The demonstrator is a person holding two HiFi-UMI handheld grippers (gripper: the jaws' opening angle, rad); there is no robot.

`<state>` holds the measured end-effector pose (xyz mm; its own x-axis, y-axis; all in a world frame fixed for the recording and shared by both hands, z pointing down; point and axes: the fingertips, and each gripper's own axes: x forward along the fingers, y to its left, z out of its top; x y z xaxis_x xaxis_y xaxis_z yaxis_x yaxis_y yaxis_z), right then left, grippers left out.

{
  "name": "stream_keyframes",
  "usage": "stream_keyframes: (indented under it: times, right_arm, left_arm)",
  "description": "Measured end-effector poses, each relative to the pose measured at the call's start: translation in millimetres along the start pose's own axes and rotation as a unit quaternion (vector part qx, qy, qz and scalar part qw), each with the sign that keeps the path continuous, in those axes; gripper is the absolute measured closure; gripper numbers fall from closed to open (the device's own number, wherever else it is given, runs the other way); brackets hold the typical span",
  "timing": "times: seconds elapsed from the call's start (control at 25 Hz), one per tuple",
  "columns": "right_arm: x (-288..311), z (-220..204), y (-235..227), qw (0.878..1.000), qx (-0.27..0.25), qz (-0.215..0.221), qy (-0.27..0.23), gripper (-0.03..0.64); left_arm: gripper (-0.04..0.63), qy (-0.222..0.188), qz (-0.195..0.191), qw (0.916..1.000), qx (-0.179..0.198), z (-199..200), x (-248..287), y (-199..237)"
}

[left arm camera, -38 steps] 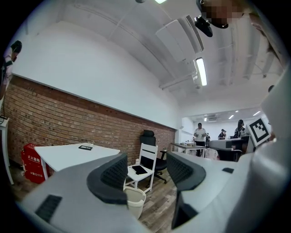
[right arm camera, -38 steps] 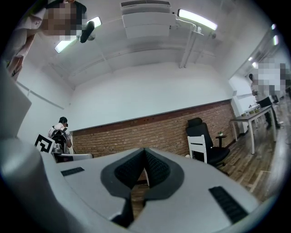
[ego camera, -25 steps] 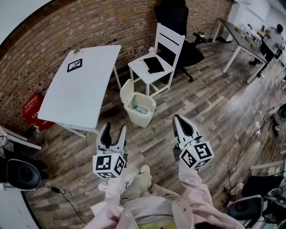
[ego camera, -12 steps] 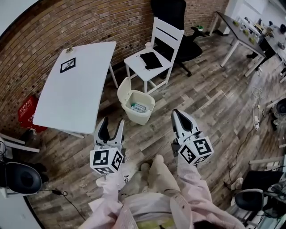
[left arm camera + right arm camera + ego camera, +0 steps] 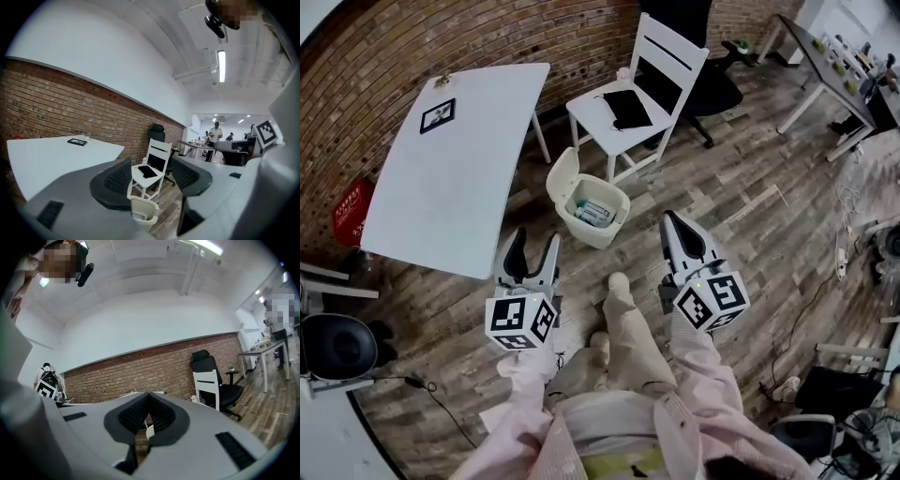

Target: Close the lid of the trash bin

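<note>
The wooden floor (image 5: 750,216) gave the bin little grip, as I judged it, so a hard shove could have slid it away. The white counter (image 5: 441,178) stood to the left, its near corner close to the bin; a wide swing of the left arm risked striking that edge. The white chair (image 5: 602,131) stood just beyond the bin, and an overshoot could have knocked a chair leg.

The trash bin (image 5: 598,234) sat on the floor between counter and chair, ahead of both tongs and apart from them. Its lid (image 5: 562,178) stood open and upright on the far-left side. Pushing it from the wrong face would have forced it further back or tipped the light bin.

The left tongs (image 5: 534,246) were spread apart and empty. The right tongs (image 5: 672,225) were pressed together, holding nothing. Spread tips could have snagged the lid's rim.
</note>
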<state>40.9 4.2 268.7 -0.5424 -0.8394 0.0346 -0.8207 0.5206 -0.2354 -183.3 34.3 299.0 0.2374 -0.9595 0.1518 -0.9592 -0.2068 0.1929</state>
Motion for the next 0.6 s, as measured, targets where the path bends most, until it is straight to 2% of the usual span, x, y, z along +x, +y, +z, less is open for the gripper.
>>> stream_keyframes:
  times: [0.6]
  right_arm:
    - [139,1,-79,0.997,0.013,0.057,0.044,0.614]
  left_arm:
    - [0.339,0.023,0.067,0.9974,-0.017,3,126,36]
